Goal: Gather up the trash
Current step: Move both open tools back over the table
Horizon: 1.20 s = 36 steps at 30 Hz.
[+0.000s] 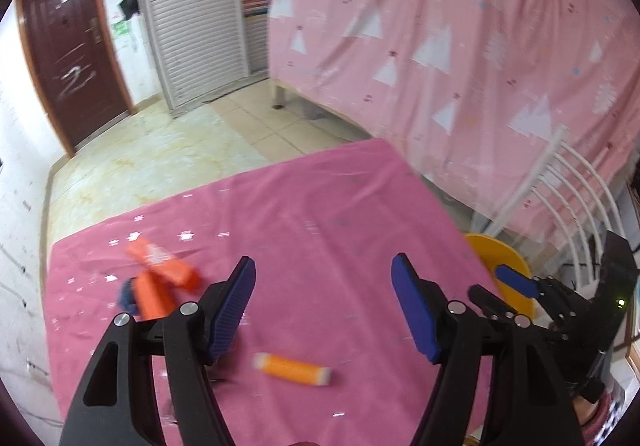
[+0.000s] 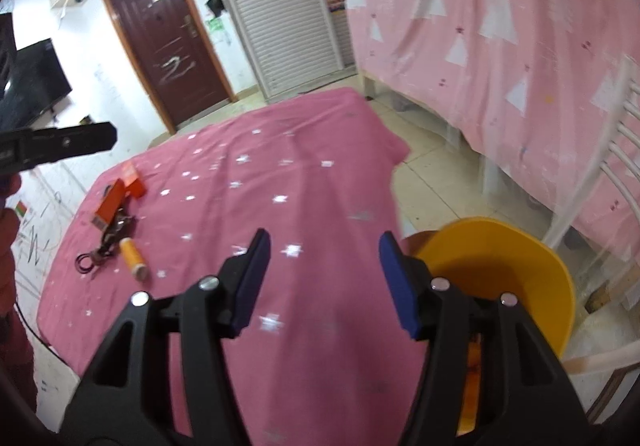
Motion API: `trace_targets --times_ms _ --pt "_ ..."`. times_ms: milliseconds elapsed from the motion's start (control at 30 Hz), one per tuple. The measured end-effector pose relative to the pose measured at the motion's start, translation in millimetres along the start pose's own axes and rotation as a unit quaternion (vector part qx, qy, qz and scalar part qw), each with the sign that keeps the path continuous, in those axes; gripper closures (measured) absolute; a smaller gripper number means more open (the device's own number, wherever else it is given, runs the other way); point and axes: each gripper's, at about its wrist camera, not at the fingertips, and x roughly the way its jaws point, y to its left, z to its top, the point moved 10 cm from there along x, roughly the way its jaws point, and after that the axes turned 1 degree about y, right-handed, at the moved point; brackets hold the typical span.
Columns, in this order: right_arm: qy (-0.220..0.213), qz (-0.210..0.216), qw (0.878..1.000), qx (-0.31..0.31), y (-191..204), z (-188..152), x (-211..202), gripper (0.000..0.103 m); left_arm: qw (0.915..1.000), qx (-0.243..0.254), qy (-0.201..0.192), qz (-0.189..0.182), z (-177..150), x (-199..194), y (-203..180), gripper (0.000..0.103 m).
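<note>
Pink star-print cloth covers the table where 3 pieces of trash wait: 2 orange boxes and an orange tube. The left gripper hangs above the tube, jaws apart and empty; the right gripper, likewise open and holding nothing, sits beside the yellow bin. Judged a reach-for-pickup step, the next move calls for lowering astride the tube and closing. Only the right wrist view shows the black cord and the bin's hollow.

pink cloth (starred) bears orange boxes, tube.
</note>
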Motion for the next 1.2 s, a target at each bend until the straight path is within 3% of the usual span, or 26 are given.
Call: trace_targets --times_ms 300,667,933,1200 --pt "0.022 0.030 0.998 -0.053 71.6 -4.5 20.1 0.045 0.9980 -0.053 -0.006 0.033 -7.4 -11.4 91.8 0.037" --pt "0.053 0.060 0.991 -0.103 134.3 -22.8 39.2 0.045 0.9927 -0.107 -0.004 0.056 -24.2 -8.3 171.7 0.035" --pt "0.065 0.068 0.988 -0.123 153.8 -23.7 46.2 0.045 0.9873 -0.138 0.023 0.075 -44.8 12.1 211.4 0.035" --pt "0.076 0.075 0.984 -0.144 172.5 -29.9 51.9 0.045 0.9874 -0.138 0.045 0.062 -50.9 41.1 215.4 0.035"
